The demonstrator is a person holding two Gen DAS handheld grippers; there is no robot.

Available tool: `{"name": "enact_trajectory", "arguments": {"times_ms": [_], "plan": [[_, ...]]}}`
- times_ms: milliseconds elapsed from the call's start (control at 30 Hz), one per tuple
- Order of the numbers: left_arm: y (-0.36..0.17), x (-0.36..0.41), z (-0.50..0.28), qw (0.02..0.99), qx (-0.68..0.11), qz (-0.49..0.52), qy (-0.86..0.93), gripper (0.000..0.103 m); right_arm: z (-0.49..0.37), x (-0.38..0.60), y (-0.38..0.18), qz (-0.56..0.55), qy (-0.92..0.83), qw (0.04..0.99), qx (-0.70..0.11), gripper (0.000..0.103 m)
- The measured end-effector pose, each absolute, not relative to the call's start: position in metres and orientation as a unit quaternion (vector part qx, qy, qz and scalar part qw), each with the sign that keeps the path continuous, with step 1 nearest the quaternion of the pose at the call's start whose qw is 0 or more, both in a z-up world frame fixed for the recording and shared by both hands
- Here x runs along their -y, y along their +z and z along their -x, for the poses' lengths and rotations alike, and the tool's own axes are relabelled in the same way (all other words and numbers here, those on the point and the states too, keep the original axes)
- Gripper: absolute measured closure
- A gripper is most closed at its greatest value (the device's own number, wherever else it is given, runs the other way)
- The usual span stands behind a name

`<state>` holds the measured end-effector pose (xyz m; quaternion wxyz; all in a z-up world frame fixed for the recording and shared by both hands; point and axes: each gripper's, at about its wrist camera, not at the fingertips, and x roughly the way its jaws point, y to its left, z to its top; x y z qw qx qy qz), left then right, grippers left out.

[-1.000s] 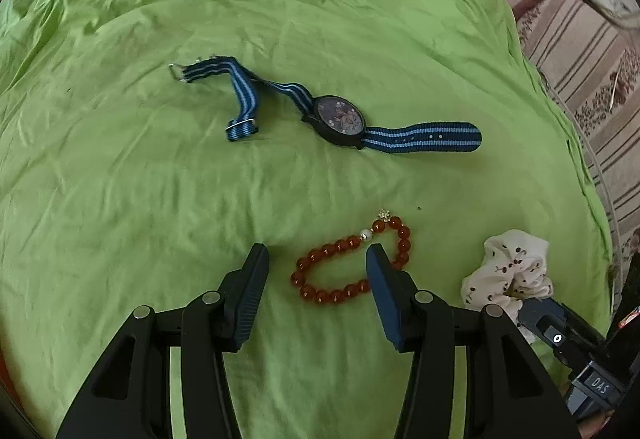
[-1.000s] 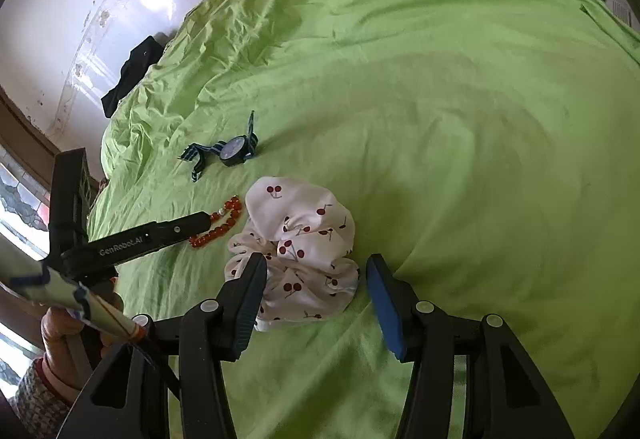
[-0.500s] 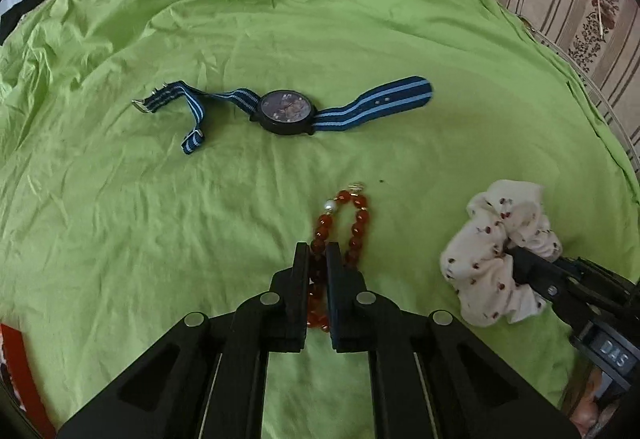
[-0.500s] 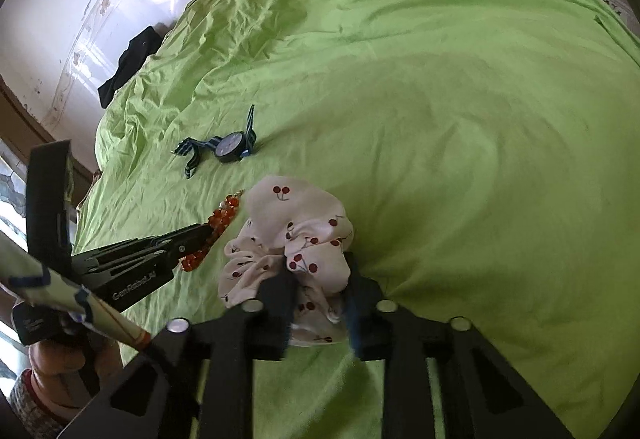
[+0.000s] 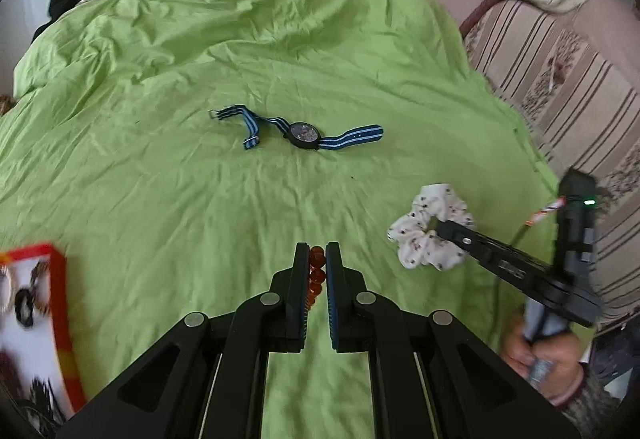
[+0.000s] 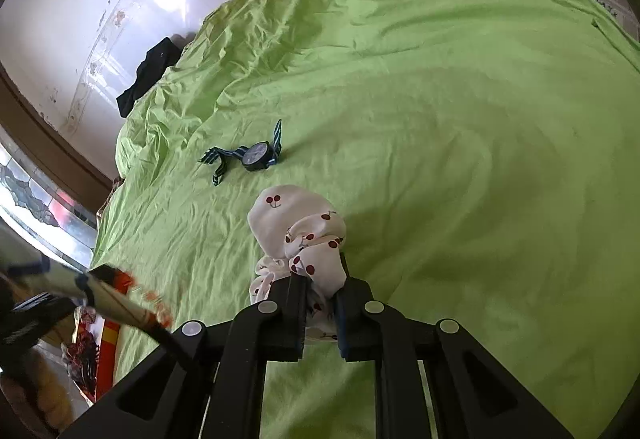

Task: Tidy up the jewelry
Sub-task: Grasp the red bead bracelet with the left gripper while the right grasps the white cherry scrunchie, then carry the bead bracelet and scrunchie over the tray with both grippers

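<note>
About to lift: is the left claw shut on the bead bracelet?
Shut on it. The left claw has its fingers pressed against the red bead bracelet, beads showing between them.

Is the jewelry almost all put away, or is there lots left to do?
Some pieces already sit in the red tray. Right now the left tool pinches the red bead bracelet, and the right tool pinches the white cherry scrunchie; neither is in the tray yet. The blue striped watch lies untouched on the green sheet. So roughly three things are left.
</note>
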<state>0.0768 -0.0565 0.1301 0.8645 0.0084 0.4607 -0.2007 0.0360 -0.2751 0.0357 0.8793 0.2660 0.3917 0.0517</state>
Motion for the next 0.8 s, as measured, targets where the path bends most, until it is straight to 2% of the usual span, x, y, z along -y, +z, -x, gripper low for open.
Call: {"name": "enact_trajectory", "arguments": {"times_ms": [433, 800], "plan": [[0.18, -0.013, 0.018, 0.889, -0.427, 0.031, -0.165, 0.096, 0.026, 0.252, 0.06, -0.267, 0.048, 0.884, -0.381, 0.09], [0.187, -0.063, 0.063, 0.91, -0.398, 0.043, -0.104, 0.096, 0.079, 0.208, 0.073, -0.234, 0.07, 0.879, -0.409, 0.09]]}}
